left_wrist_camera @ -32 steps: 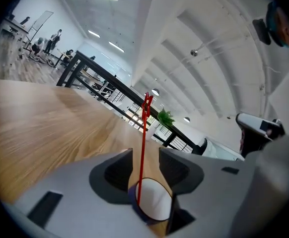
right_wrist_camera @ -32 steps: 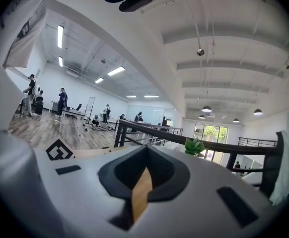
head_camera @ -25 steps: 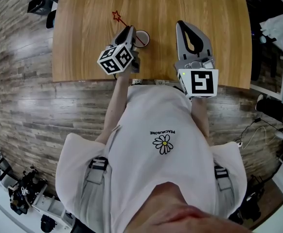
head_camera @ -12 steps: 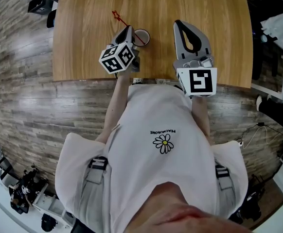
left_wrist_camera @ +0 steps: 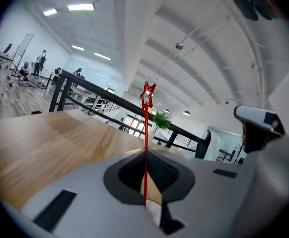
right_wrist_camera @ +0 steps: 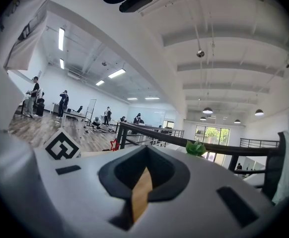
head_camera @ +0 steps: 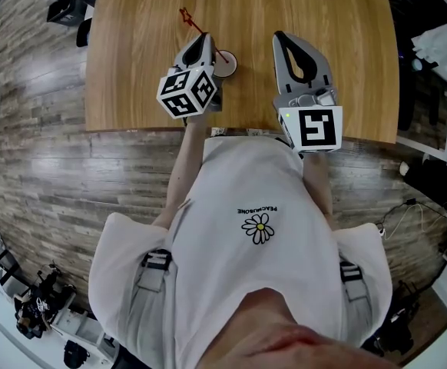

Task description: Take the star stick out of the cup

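The star stick [head_camera: 200, 29] is a thin red rod with a star outline at its tip. It slants up and left from the white cup [head_camera: 226, 64] on the wooden table [head_camera: 131, 68]. My left gripper [head_camera: 206, 41] is beside the cup, shut on the rod. In the left gripper view the star stick [left_wrist_camera: 146, 133] stands upright, pinched between the closed jaws of the left gripper [left_wrist_camera: 145, 155], star on top. My right gripper [head_camera: 283, 37] hovers to the right of the cup, shut and empty. The right gripper view shows that gripper [right_wrist_camera: 145, 150] with its jaws together and the red star [right_wrist_camera: 115, 144] far off.
The person's body fills the lower head view, at the table's near edge [head_camera: 239, 133]. Bare wood stretches beyond and beside the grippers. The left gripper's marker cube [right_wrist_camera: 62, 146] shows in the right gripper view. A railing, desks and distant people lie in the room beyond.
The left gripper has closed on the stick and risen with it. The star has moved further from the cup in the head view. The right gripper has stayed where it was.
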A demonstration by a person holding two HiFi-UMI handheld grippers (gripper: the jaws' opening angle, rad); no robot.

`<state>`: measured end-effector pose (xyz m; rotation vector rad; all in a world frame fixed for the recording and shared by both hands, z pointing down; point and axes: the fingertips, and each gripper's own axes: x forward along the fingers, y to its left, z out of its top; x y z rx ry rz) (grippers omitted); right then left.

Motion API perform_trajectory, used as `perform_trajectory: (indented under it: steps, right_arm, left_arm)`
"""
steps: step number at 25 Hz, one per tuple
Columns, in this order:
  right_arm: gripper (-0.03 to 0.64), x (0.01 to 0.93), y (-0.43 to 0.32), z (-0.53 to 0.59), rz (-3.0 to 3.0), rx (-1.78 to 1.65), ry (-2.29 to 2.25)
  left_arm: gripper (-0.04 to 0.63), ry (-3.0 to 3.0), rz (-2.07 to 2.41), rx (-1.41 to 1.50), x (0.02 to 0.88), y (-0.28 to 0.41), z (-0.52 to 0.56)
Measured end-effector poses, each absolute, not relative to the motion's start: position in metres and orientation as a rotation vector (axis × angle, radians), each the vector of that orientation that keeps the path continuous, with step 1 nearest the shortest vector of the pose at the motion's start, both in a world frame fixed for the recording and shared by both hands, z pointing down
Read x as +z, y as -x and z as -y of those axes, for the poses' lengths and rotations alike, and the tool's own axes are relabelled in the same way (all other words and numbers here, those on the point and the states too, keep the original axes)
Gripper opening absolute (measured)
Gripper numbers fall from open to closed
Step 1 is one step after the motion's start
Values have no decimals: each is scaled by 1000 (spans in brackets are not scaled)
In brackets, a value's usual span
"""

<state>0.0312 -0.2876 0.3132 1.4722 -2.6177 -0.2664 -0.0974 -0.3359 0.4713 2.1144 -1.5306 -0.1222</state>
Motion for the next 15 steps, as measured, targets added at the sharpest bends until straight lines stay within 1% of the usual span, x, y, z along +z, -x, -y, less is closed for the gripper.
perform_trajectory:
  steps: [9, 15]
  right_arm:
    - [9, 305, -28, 294, 2643, -294, -1475]
    - [9, 304, -20, 295, 2689, -255, -1469]
  left_arm:
    - [19, -2349, 1667, -243, 358, 106, 344]
    - [18, -2522, 1840, -197, 300, 111, 330]
